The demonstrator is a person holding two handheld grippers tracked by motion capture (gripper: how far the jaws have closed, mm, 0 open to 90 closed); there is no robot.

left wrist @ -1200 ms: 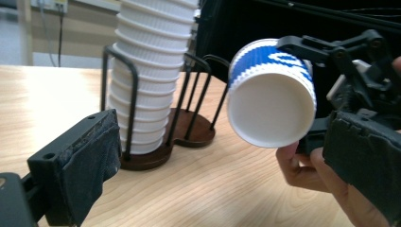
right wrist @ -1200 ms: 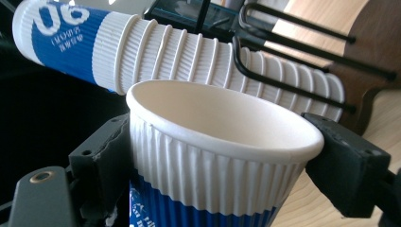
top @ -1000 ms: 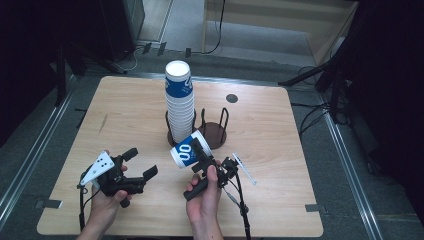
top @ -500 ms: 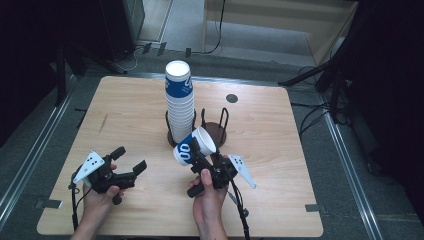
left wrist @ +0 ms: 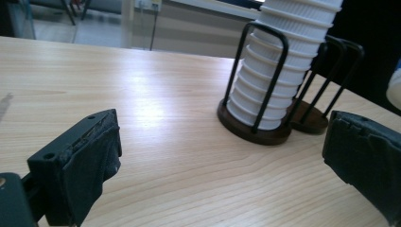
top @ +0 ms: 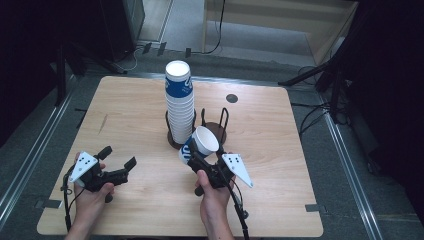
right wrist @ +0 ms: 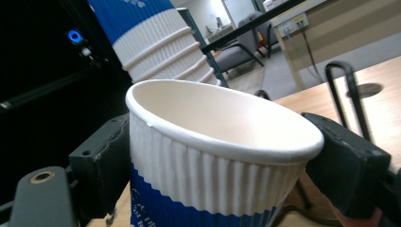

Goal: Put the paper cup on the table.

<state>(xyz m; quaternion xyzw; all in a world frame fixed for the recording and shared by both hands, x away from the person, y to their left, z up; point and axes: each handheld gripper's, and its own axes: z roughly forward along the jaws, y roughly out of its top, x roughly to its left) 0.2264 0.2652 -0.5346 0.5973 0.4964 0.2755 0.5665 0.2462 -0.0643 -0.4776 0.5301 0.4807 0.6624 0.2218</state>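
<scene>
At the table's near edge, the left gripper (top: 118, 161) now sits lower and farther toward the near-left corner than a second ago — its jaws stand wide apart with nothing between them, bare wood showing in the gap in the left gripper view. Beside it, the right gripper (top: 191, 150) has barely shifted; its jaws are part-closed on a single paper cup (top: 198, 145), pads pressed against the ribbed wall on both sides. The cup, white above and blue below, is tilted with its open mouth up and away from the person, raised just in front of the wire holder (top: 212, 130). Behind it the stack of cups (top: 179, 102) stands upright in the holder's left ring, unchanged.
</scene>
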